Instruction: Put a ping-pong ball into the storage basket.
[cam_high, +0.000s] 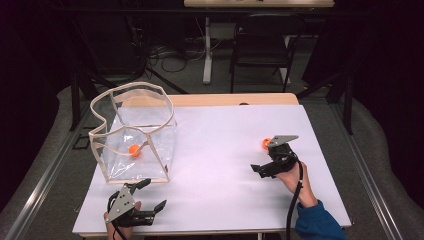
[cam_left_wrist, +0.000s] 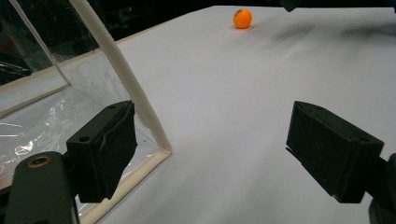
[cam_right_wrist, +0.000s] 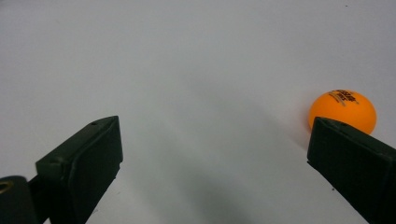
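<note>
Right gripper (cam_high: 263, 159) jaws spread wide, nothing between them, hovering low over the white table (cam_high: 220, 150). Orange ball (cam_high: 266, 143) sits on the table just beyond that gripper's far jaw; in the right gripper view the ball (cam_right_wrist: 342, 110) is at the tip of the right-hand jaw, outside the gap, close but can't tell if touching. Print visible on top of the ball. Left gripper (cam_high: 151, 194) also wide open and empty, held at the near edge of the table by the person's hand (cam_high: 120, 227). Clear bag (cam_high: 135, 135) with a cream-coloured rim stands open right ahead of the left gripper; in the left gripper view its bottom corner (cam_left_wrist: 161, 151) lies just beside the left-hand jaw, between the two jaws but nearer the left one, not gripped. Second orange ball (cam_high: 134, 150) lies inside the bag on its floor, ahead of the left gripper. From the left gripper view the loose ball (cam_left_wrist: 242, 18) is far ahead and to the right, well apart from the bag. The two grippers are well apart from each other.
</note>
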